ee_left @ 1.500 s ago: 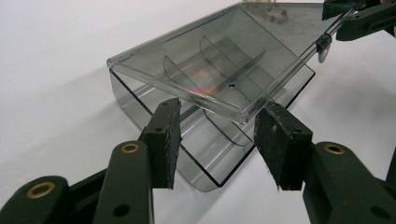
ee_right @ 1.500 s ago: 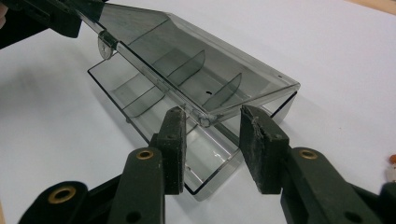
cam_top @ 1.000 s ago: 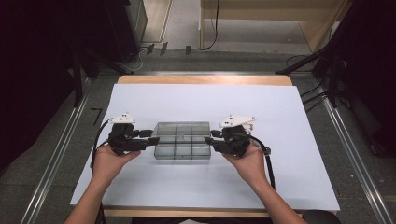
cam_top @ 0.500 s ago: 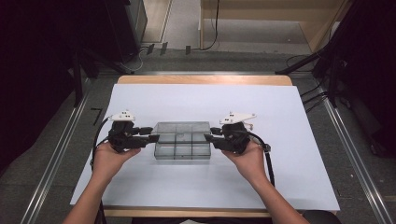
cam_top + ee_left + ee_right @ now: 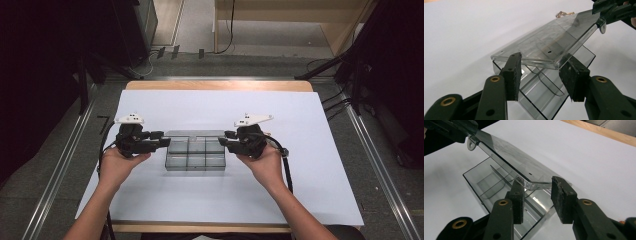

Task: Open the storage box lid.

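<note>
A clear plastic compartment box [image 5: 195,161] lies on the white sheet between my two grippers. Its clear lid [image 5: 544,47] is raised and tilted above the divided tray [image 5: 541,93]. My left gripper [image 5: 540,72] [image 5: 167,140] has one end of the lid between its pads. Its jaws have just been closing, one pad at the lid's corner and the other across its edge. My right gripper [image 5: 537,195] [image 5: 223,141] clamps the opposite end of the lid [image 5: 511,157] over the tray [image 5: 486,180]. Each gripper also appears at the lid's far end in the other's view: right [image 5: 614,10], left [image 5: 451,128].
The white sheet [image 5: 310,130] covers a wooden table [image 5: 220,85], with bare sheet all round the box. A small golden chain-like thing [image 5: 564,13] lies on the sheet beyond the lid. Metal rails [image 5: 375,165] run along both table sides, and cables lie on the floor behind.
</note>
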Demonstrator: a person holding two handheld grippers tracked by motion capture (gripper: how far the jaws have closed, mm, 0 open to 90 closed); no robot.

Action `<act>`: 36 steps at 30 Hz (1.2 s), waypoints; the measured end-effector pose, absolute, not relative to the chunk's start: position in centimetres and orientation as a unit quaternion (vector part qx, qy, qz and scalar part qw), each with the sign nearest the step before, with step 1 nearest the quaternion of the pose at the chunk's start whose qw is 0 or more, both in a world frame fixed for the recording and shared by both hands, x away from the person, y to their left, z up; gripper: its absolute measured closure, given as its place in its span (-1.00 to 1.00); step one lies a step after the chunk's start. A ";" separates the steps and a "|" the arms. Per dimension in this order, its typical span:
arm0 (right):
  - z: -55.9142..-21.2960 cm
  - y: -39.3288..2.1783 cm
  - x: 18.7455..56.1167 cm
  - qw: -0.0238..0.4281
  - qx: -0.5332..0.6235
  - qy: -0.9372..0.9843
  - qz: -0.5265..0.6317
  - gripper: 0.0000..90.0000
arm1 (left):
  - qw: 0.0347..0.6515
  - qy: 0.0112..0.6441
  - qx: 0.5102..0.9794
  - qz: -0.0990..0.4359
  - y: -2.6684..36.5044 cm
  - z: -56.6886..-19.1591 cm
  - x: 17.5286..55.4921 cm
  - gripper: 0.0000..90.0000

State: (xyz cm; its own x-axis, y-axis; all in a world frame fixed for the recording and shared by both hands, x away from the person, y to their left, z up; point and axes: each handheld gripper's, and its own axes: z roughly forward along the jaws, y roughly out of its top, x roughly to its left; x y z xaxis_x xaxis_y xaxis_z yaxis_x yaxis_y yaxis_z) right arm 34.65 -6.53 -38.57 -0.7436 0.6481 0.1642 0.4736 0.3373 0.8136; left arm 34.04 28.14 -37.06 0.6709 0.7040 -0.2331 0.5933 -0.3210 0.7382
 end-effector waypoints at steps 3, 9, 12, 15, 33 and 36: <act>-38.6 -6.6 34.8 0.093 0.347 0.810 0.463 0.48 | 0.424 0.401 0.809 0.068 28.1 -37.0 34.2 0.22; -38.5 -6.6 35.2 0.097 0.348 0.809 0.464 0.50 | 0.423 0.401 0.810 0.074 28.1 -36.9 34.5 0.31; -38.5 -6.5 35.4 0.099 0.349 0.808 0.464 0.51 | 0.423 0.401 0.809 0.076 28.2 -36.9 34.6 0.34; -38.5 -6.5 35.6 0.100 0.350 0.808 0.464 0.52 | 0.423 0.399 0.810 0.077 28.1 -36.9 35.0 0.35; -38.4 -6.3 37.0 0.108 0.359 0.802 0.464 0.59 | 0.424 0.413 0.802 0.077 28.1 -36.6 36.5 0.44; -38.4 -6.2 37.1 0.111 0.360 0.802 0.463 0.60 | 0.422 0.414 0.803 0.076 28.1 -36.5 36.7 0.45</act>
State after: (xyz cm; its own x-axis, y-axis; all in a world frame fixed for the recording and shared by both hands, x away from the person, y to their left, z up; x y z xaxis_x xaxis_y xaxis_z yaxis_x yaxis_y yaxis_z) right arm 37.15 -6.23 -38.39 -0.7161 0.6804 0.1560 0.4750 0.3112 0.8231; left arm 36.66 28.11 -36.55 0.6453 0.7295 -0.2267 0.6004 -0.3009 0.7409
